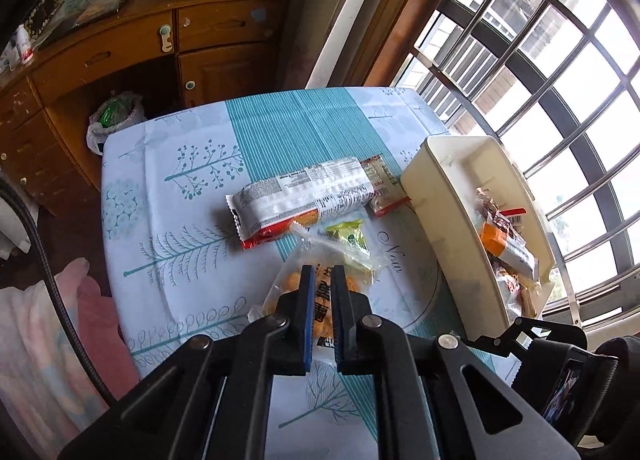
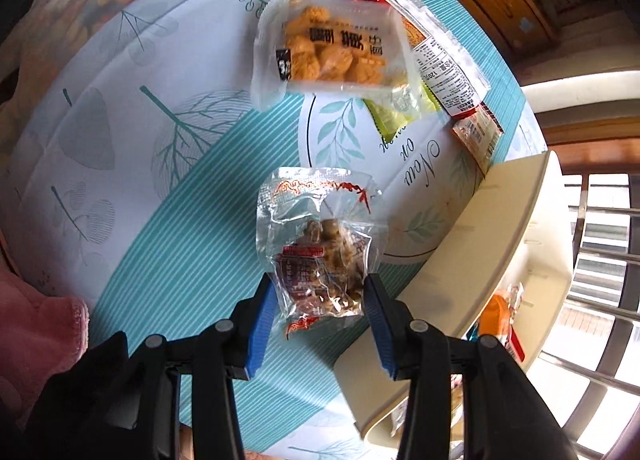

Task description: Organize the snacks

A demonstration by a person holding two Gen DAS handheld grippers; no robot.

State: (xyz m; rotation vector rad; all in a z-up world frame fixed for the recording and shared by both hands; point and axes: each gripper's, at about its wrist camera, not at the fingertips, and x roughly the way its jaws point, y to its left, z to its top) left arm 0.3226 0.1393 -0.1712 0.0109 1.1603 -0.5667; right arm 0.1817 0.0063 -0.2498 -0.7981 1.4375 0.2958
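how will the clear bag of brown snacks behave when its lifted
The clear bag of brown snacks looks floppy: thin crinkled film, so it may sag beyond the right gripper's fingers. Probably light, with loose lumps inside. The glossy film could slip.

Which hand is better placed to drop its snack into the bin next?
Right. Its gripper holds the nut pack right beside the bin; the left gripper, pinching the orange pack, sits further off.

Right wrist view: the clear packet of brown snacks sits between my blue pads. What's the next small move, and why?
Probably carry it sideways over the rim of the cream plastic bin before opening. The right gripper is clamped on the clear packet of brown snacks, and the bin stands right beside it with other packets already inside.
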